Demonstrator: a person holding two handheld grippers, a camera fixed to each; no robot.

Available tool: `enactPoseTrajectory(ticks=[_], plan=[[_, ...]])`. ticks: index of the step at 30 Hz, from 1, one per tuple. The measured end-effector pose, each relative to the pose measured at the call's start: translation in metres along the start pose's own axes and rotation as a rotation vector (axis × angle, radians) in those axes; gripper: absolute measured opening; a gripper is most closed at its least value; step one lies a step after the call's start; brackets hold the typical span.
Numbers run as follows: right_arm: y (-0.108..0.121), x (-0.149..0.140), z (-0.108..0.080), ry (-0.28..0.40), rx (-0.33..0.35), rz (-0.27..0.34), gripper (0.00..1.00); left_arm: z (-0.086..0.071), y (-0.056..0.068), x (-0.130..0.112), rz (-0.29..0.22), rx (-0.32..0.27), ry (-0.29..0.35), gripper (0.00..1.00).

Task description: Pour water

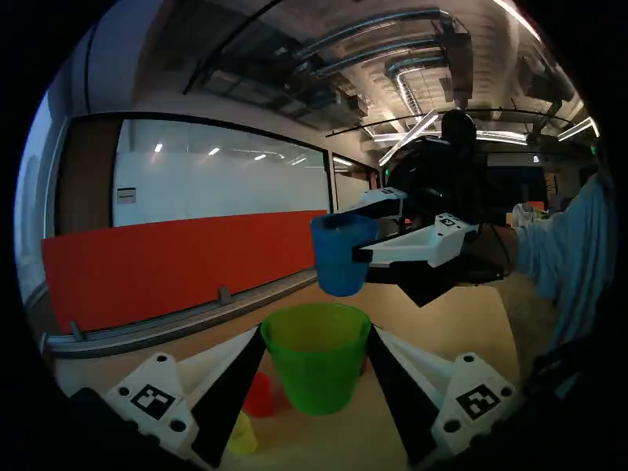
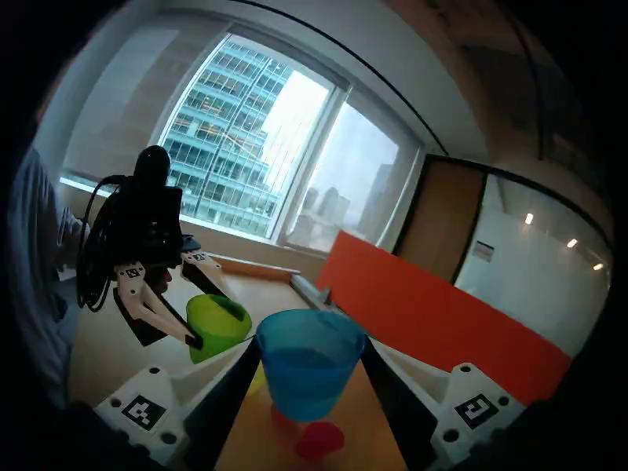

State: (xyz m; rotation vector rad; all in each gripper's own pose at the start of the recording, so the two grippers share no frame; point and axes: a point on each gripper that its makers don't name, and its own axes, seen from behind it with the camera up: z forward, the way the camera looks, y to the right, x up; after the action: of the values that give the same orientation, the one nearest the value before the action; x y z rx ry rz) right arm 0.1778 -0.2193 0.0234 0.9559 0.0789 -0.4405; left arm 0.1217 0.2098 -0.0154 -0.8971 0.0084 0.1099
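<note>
Spillage is the worry, isn't it? Where do the cups sit?

Yes. The left gripper (image 1: 315,336) has its jaws spread about a cup's width and pressed on either side of the green cup (image 1: 318,373), which stands upright between the fingers. The right gripper (image 2: 312,349) clamps the blue cup (image 2: 310,385) the same way, with water (image 2: 308,363) inside and the cup held level.

So what goes wrong?

In the left gripper view, the blue cup hangs beyond and above the green rim and seems not to be over it. Tipped from there, I'd expect the stream to miss and land on the table (image 1: 455,322), or on the small red cup (image 1: 259,392) and small yellow cup (image 1: 242,436) below the left jaws. A fast tilt could also slop water past the green cup's far lip.

Anything you can't make out?

I can't tell whether the green cup holds anything. The fingers partly mask the sides of both cups, and the hand behind the right gripper is too dark to read.
</note>
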Motion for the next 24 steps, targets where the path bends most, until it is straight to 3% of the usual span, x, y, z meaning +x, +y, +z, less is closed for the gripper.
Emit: enactPoseTrajectory(ticks=[11,24], plan=[[0.015,0.024,0.011,0.001,-0.011,-0.160,0.92,0.002,0.005,-0.006,-0.002,-0.011,-0.007,0.89],[0.029,0.048,0.025,0.011,-0.018,-0.306,0.92,0.002,0.013,-0.009,-0.006,-0.034,-0.011,0.89]])
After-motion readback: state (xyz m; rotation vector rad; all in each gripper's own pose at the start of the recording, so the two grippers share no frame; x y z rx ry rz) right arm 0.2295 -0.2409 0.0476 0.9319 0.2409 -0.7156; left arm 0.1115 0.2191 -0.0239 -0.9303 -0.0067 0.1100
